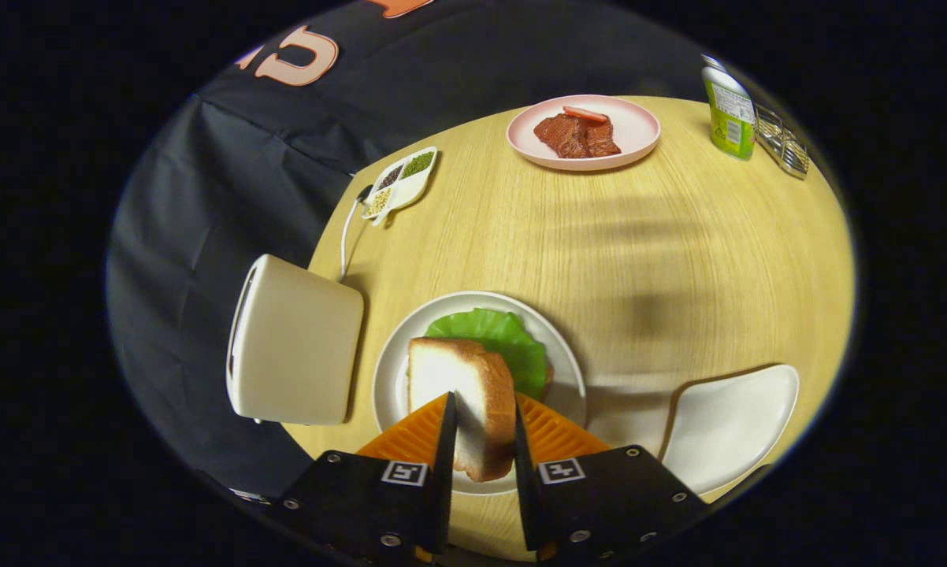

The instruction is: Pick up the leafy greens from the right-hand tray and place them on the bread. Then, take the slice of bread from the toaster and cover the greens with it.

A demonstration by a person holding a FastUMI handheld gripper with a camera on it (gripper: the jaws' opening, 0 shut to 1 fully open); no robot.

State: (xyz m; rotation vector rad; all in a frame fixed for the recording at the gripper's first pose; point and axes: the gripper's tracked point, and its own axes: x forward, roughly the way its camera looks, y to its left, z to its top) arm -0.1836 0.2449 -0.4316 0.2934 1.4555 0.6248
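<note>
Toaster: pale, boxy, left of the tongs, close beside the round plate; slot side turned away, so contents cannot be told. Cord trailing from its far side toward the seed dish.

Divided seed dish: small, white, well beyond the tongs to the left, at the table edge; several compartments of grains and green beans. No part in the task, parked out of reach.

Round white plate: just ahead of the tongs, centre of the work. Placed as the assembly spot, between toaster and right-hand tray.

Leafy greens: bright green, ruffled leaf, lying flat on the plate beyond the held slice; a brown crust edge of lower bread peeking at its right. Greens step judged done.

Slice of bread: thick, white crumb, golden-brown crust, held upright on edge between the fingers, above the near half of the plate. Probably gripped by its faces for lowering flat over the leaf.

Tongs: closed onto the slice, both fingers pressing its sides.

Pink plate: far beyond the tongs, bearing reddish-brown meat slices.

Right-hand tray: white, curved, just right of the tongs.

Green carton: far right, beside a metal rack.
</note>
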